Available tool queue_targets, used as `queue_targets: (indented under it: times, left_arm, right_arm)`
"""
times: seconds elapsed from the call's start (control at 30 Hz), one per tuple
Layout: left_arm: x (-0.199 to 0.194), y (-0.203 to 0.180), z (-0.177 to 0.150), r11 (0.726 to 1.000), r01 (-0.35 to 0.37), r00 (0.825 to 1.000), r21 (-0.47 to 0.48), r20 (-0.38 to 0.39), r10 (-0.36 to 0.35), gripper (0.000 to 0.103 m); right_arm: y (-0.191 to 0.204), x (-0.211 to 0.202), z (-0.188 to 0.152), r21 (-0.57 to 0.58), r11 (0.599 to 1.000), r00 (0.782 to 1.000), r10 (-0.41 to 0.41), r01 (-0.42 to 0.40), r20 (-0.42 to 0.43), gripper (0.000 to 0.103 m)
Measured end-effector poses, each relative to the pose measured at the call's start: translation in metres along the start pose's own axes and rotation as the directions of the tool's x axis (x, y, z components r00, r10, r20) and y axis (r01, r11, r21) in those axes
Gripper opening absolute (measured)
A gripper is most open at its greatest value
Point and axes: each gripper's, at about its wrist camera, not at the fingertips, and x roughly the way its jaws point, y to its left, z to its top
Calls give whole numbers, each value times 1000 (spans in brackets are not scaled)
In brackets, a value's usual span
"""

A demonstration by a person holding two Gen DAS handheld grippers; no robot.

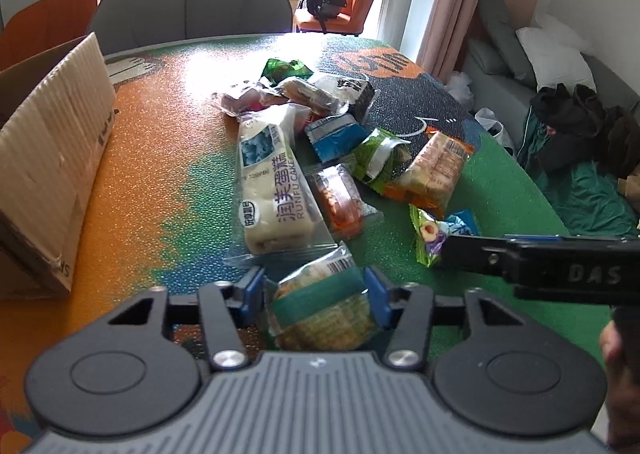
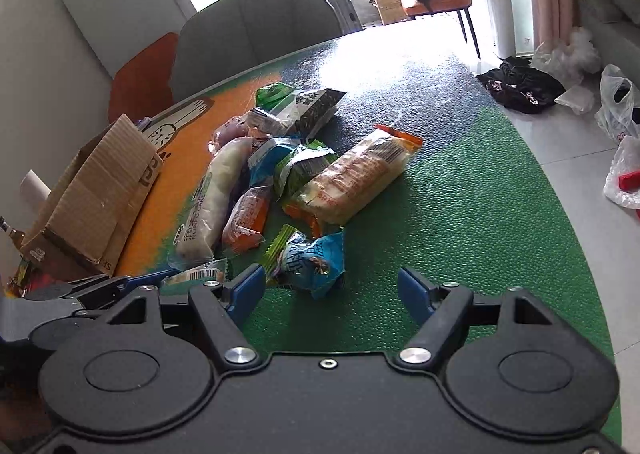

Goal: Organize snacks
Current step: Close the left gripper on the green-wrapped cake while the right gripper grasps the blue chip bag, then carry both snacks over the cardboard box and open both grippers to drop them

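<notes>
Left gripper point(image 1: 316, 298) pinches a green-banded snack point(image 1: 320, 302) near the table's point(image 2: 480, 214) near edge. Right gripper point(image 2: 332, 286) is spread, empty, just behind a blue pack point(image 2: 312, 258). Snack pile point(image 1: 320, 142) sits mid-table; box point(image 1: 48, 158) at the left edge.

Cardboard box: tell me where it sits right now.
The cardboard box stands open on the orange left part of the table, left of the snack pile, nearest the long white cake pack.
</notes>
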Motion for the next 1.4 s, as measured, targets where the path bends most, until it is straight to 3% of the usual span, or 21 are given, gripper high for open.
queue_targets:
  times: [0.13,0.33,0.43,0.47,0.57,1.4]
  left_arm:
    - [-4,8,0,999,23,1000,-23,1,-23,49]
    - [-18,14,3,999,45,999,-29,20,-44,49]
    - [-24,19,4,998,52,998,-36,34,-51,49]
    - [-27,21,4,998,52,998,-39,40,-50,49]
    - [-36,27,5,998,51,997,-46,56,-48,49]
    - [-108,84,53,999,27,986,-23,165,-23,49]
  right_arm:
    - [7,5,0,-23,1000,1000,-21,21,0,74]
    - [18,12,3,-69,995,998,-67,66,1,63]
    - [25,15,4,-108,990,995,-97,96,-1,47]
    - [28,16,4,-124,987,995,-103,102,-5,35]
    - [33,16,4,-142,987,996,-84,80,-23,28]
    - [116,-10,53,-204,979,996,39,-22,81,27]
